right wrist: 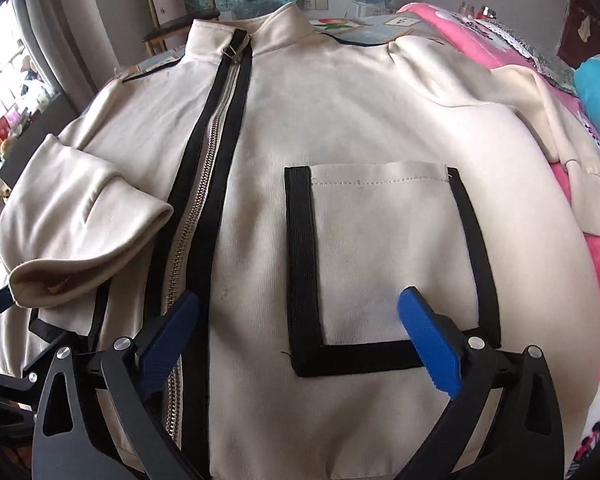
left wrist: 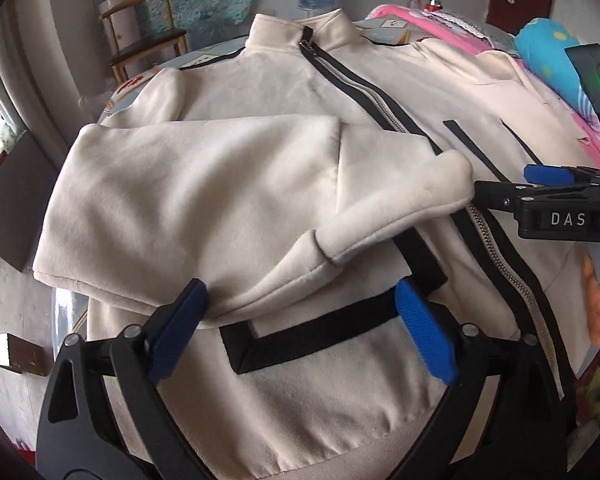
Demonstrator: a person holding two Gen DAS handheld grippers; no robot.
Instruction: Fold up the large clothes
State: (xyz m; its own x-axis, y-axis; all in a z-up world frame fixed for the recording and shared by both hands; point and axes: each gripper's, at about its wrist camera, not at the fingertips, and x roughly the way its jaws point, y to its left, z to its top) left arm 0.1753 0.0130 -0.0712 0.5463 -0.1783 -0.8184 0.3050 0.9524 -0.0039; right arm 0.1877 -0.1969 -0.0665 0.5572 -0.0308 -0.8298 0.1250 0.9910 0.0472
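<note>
Now both hand-held grippers, left [left wrist: 300,312] and right [right wrist: 298,320], are hovering spread and empty over the jacket [right wrist: 340,128], its sleeve [left wrist: 204,192] lying folded beside the zipper [right wrist: 204,184].

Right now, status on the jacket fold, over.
Left gripper and right gripper open, empty. Jacket flat; one sleeve folded in. Nothing in the way.

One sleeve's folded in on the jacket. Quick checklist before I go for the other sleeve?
1. Left claw open, nothing held: ok.
2. Right claw open, nothing held: ok.
3. Folded sleeve lies across the jacket front: ok, though its cuff is bunched.
4. Zipper closed, front flat: ok.
5. Other sleeve within view, spread onto the pink blanket: ok.
6. Other sleeve's cuff free of snags: cannot tell.
</note>
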